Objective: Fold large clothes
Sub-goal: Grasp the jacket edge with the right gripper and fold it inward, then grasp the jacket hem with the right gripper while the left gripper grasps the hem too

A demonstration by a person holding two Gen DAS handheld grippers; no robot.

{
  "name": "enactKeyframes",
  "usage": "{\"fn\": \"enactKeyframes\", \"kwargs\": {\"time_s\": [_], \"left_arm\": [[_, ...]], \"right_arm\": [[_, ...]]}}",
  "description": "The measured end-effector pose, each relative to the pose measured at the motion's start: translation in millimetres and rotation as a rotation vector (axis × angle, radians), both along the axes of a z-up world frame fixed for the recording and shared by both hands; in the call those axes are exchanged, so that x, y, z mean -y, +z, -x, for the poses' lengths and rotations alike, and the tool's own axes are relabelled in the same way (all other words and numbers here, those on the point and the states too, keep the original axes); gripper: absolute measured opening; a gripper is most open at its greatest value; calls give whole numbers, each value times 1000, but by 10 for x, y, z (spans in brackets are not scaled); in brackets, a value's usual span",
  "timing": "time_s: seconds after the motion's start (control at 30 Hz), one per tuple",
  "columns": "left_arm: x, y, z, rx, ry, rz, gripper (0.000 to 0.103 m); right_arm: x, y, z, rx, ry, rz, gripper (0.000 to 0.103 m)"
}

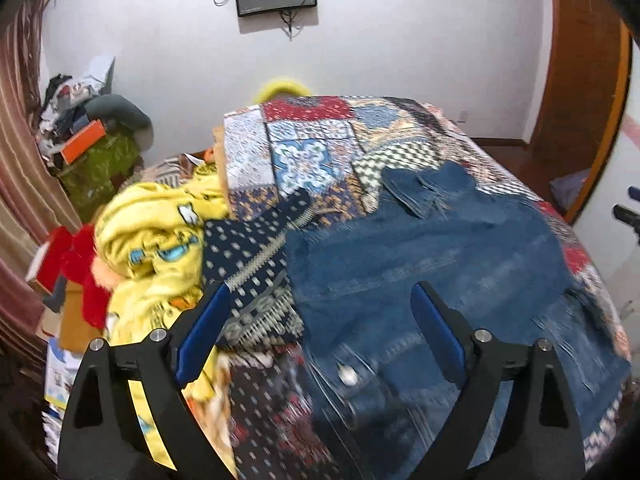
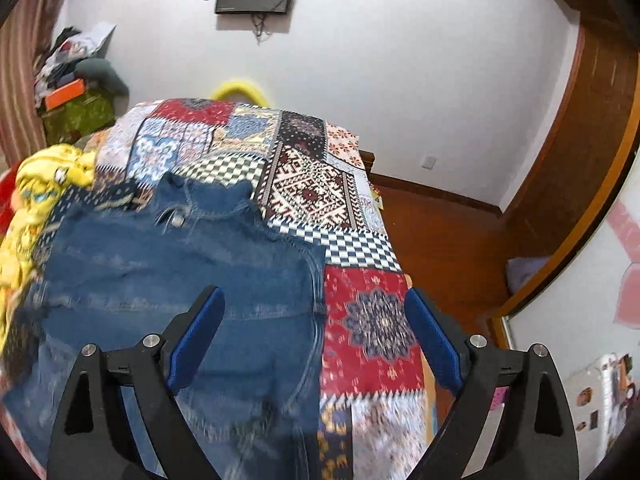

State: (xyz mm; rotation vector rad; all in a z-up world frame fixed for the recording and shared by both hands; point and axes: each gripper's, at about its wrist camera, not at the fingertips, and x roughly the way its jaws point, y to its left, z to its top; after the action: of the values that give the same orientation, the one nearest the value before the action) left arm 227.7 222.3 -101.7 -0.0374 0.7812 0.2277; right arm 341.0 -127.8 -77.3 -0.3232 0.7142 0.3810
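Note:
A blue denim jacket [image 1: 440,256] lies spread flat on the patchwork bedspread [image 1: 312,148], collar at the far end. It also shows in the right wrist view [image 2: 180,264]. My left gripper [image 1: 320,300] is open and empty, hovering over the jacket's near left edge, beside a navy patterned cloth [image 1: 248,256]. My right gripper [image 2: 312,304] is open and empty, hovering over the jacket's right edge where it meets the bedspread [image 2: 372,320].
A crumpled yellow cartoon blanket [image 1: 156,248] and red fabric [image 1: 86,276] lie at the bed's left. A cluttered pile [image 1: 80,128] stands in the far left corner. A wooden door frame [image 2: 560,184] and wooden floor [image 2: 440,232] are to the right.

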Motion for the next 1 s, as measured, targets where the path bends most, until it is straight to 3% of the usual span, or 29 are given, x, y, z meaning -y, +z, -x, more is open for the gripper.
{"fn": "enactKeyframes", "kwargs": {"time_s": [0.3, 0.43, 0.73, 0.83, 0.93, 1.0], "left_arm": [[82, -475, 707, -48, -19, 183, 92], [139, -870, 921, -141, -9, 262, 92], [240, -1695, 1113, -324, 31, 566, 91], [279, -1851, 1080, -335, 11, 684, 91], [288, -1861, 1062, -310, 14, 733, 88], [327, -1847, 1066, -294, -1, 758, 84]], "right_arm": [[330, -278, 563, -119, 28, -39, 90], [515, -554, 697, -221, -3, -74, 90], [893, -1218, 800, -501, -121, -175, 90], [917, -1318, 855, -565, -111, -228, 90], [907, -1365, 866, -601, -101, -289, 88], [904, -1367, 865, -592, -84, -303, 79]]}}
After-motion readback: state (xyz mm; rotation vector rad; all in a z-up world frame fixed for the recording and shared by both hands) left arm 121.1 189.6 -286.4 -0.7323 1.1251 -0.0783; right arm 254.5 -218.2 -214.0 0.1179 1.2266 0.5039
